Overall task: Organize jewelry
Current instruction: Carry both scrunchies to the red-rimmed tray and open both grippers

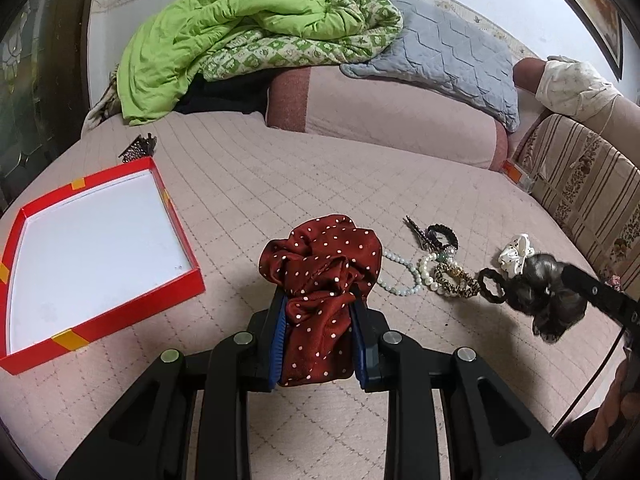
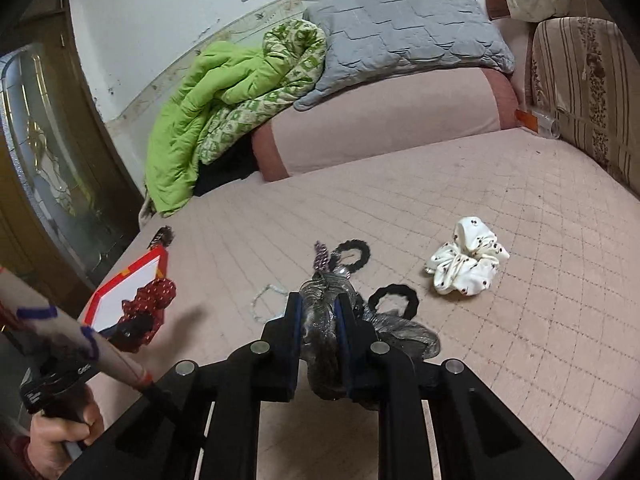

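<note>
My left gripper is shut on a dark red scrunchie with white dots, held above the pink quilted bed. To its left lies an open red box with a bare white floor. My right gripper is shut on a shiny grey scrunchie, and a black hair tie sits beside it. On the bed lie pearl bracelets, a leopard-print scrunchie, a hair clip, another black hair tie and a white spotted scrunchie.
A dark comb-like clip lies just beyond the box. At the back are a green quilt, a grey pillow and a pink bolster. A striped cushioned side borders the right. A person's hand shows low left.
</note>
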Available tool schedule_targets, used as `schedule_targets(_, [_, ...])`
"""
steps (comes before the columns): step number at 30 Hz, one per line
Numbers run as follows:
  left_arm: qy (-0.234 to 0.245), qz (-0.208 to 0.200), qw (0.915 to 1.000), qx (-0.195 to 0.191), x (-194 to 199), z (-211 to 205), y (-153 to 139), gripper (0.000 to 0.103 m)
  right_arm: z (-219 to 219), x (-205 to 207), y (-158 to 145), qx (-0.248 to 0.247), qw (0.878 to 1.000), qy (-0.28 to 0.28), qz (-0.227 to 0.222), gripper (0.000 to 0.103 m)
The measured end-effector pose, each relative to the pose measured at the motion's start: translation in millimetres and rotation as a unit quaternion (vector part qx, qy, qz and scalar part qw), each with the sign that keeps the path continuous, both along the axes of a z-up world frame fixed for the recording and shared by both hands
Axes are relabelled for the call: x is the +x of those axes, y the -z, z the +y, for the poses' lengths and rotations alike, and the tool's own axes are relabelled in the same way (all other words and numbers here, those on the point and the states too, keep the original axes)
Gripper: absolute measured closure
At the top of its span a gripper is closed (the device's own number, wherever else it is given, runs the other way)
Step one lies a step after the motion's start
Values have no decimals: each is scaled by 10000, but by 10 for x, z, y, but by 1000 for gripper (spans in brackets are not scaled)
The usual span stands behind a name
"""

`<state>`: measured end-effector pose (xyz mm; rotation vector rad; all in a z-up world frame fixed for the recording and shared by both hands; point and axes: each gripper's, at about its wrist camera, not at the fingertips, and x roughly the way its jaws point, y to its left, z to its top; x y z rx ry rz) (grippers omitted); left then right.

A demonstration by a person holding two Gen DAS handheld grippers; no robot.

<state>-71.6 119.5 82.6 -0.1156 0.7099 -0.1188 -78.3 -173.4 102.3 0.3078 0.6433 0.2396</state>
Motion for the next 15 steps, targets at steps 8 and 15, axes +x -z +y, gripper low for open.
schedule_targets(8, [-288, -56, 9995, -70, -99, 302, -70, 77, 263, -120, -148, 34, 9995, -309, -102, 85])
schedule_targets(15, [-662, -140, 9975, -227, -165, 745, -161, 77, 750, -30, -386, 34, 9964, -817, -240, 85])
